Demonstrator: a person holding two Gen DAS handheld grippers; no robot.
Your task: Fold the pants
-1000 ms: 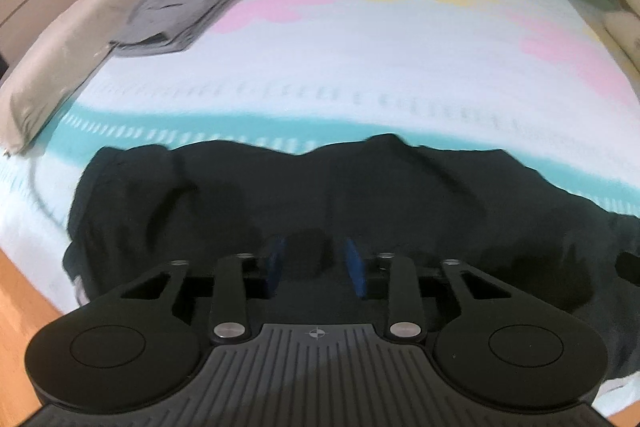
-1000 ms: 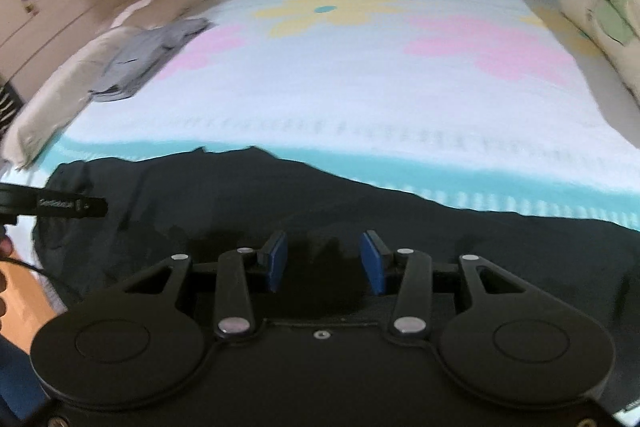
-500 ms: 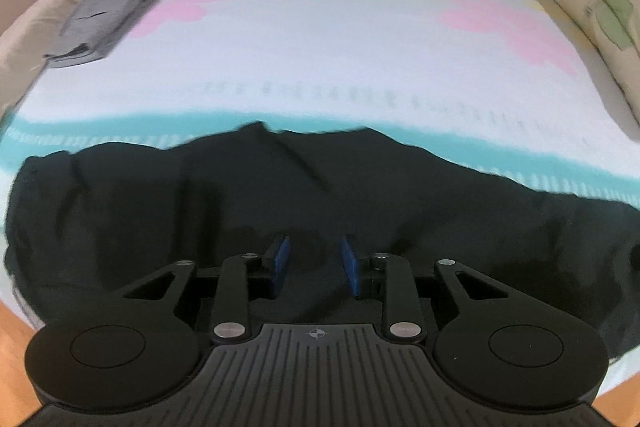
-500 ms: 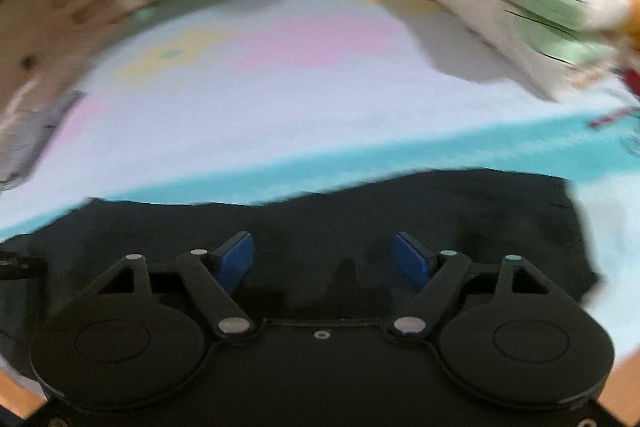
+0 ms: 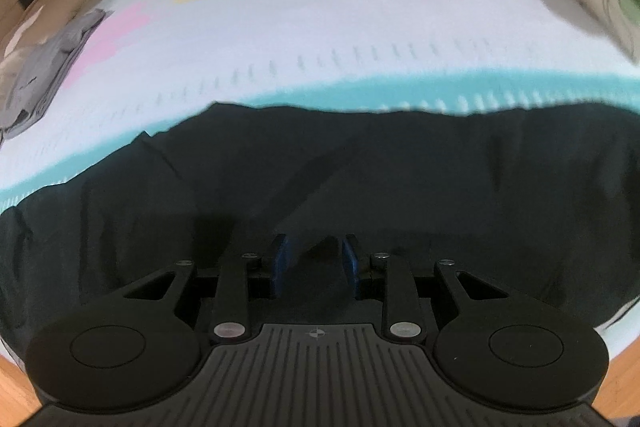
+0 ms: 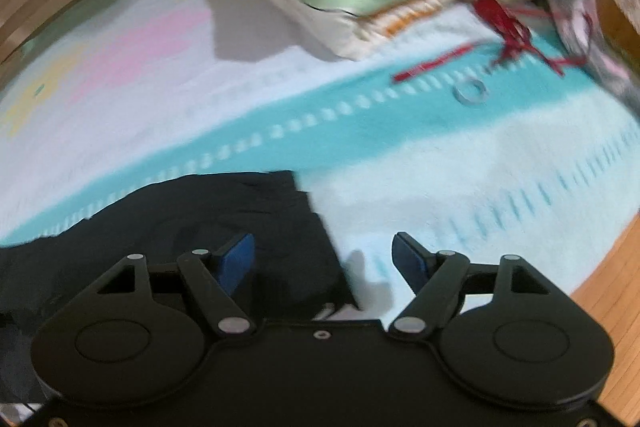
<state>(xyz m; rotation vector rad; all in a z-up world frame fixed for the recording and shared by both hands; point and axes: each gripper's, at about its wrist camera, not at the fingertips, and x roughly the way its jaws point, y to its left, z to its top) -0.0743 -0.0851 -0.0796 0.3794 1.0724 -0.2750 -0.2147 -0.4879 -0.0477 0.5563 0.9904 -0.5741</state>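
The black pants point(image 5: 360, 179) lie stretched along the near edge of the bed point(image 5: 340, 39), over its teal stripe. The left gripper point(image 5: 316, 259) hangs over the mid-section, pads partly apart; whether cloth is pinched between them I cannot tell. The right gripper point(image 6: 322, 259) stands wide and empty, straddling the hem end point(image 6: 304, 211). The fabric looks thin, limp and light, likely to sag and wrinkle, so the hem corners and waistband seem the surest places to pinch.
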